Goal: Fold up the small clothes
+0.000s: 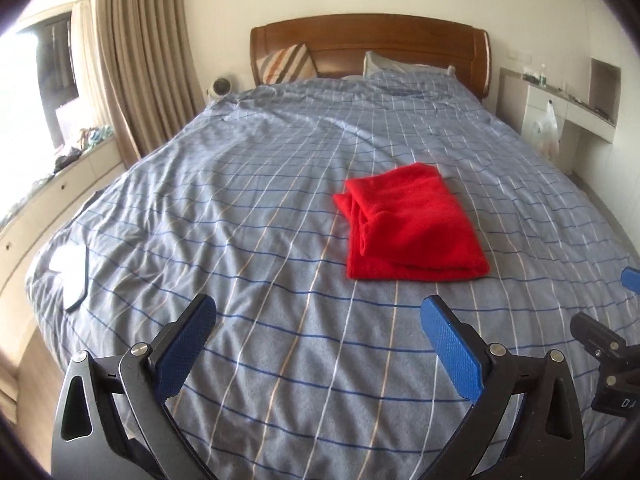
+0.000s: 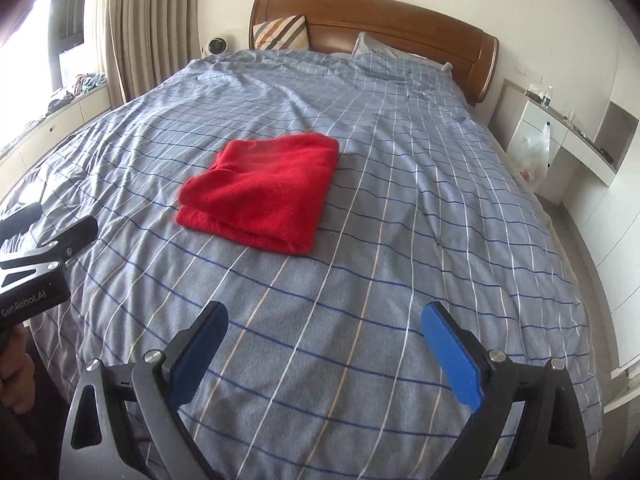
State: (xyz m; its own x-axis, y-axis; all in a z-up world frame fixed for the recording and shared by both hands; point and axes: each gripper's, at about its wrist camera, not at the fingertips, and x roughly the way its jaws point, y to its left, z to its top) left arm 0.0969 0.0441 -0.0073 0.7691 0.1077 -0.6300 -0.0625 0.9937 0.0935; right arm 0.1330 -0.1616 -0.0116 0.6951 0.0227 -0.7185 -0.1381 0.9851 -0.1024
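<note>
**Red garment folded, both grippers held back**

Nearest the cameras, the left gripper [image 1: 318,316] hangs over the near part of the bed [image 1: 248,208], its jaws spread wide with nothing between them. The right gripper [image 2: 324,318] sits just beside it on the right, likewise wide open and empty. Neither touches the cloth.

Farther up the checked cover lies the red garment [image 2: 262,192], around the middle of the bed and right of centre in the left view. It rests as a compact, layered rectangle with doubled edges showing along its near and left sides, so the folding looks finished or close to it. Perhaps only squaring the slightly loose left edge remains.

At the far end stand the pillows [image 1: 286,64] and wooden headboard [image 1: 372,40]; no other clothing waiting on the bed is clearly visible.
</note>
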